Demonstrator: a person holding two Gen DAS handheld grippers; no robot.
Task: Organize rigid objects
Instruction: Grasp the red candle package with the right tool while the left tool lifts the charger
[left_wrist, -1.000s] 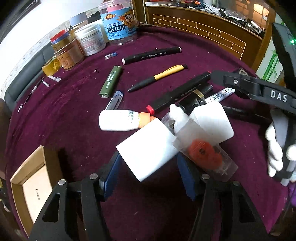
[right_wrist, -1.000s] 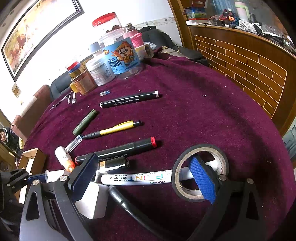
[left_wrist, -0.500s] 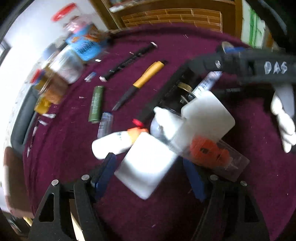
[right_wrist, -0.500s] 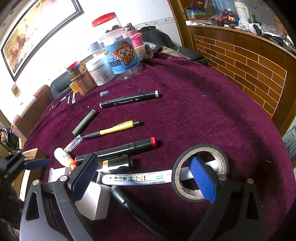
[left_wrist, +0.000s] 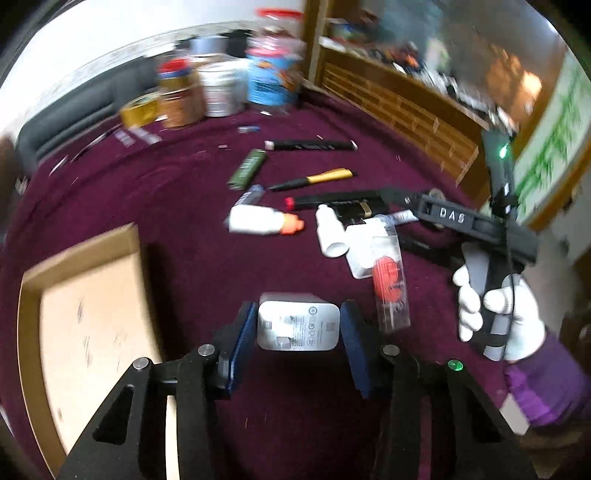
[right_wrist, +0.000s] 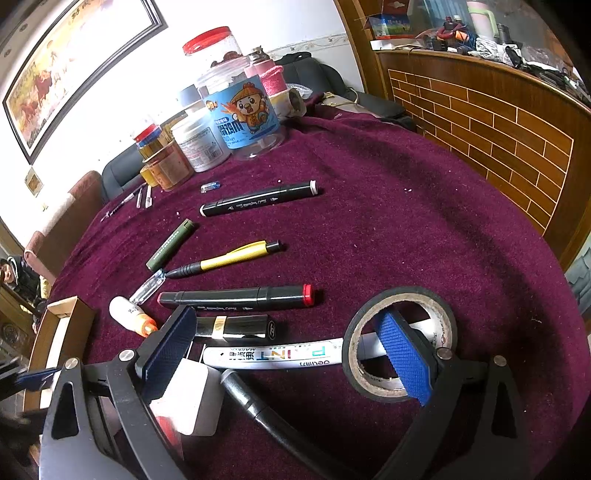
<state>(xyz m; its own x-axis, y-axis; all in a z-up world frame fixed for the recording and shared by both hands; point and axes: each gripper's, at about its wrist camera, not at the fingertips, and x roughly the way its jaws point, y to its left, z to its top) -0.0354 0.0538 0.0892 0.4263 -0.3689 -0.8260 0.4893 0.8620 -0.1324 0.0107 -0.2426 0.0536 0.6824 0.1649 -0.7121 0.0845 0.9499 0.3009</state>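
Observation:
In the left wrist view my left gripper has its jaws closing, and both blue pads press on a white power adapter held above the purple cloth. An open cardboard box lies just left of it. My right gripper rests open on the table; its right finger sits inside a black tape roll and its left finger is beside a second white block. Between its fingers lie a white paint marker and a black-and-gold tube.
Markers, a yellow pen, a green lighter, a white bottle with orange cap and a clear case with a red part lie scattered. Jars crowd the far edge. A gloved hand holds the right gripper.
The left gripper closed on the white adapter, lifted it off the pile and swung back toward the cardboard box. The right gripper has not moved.

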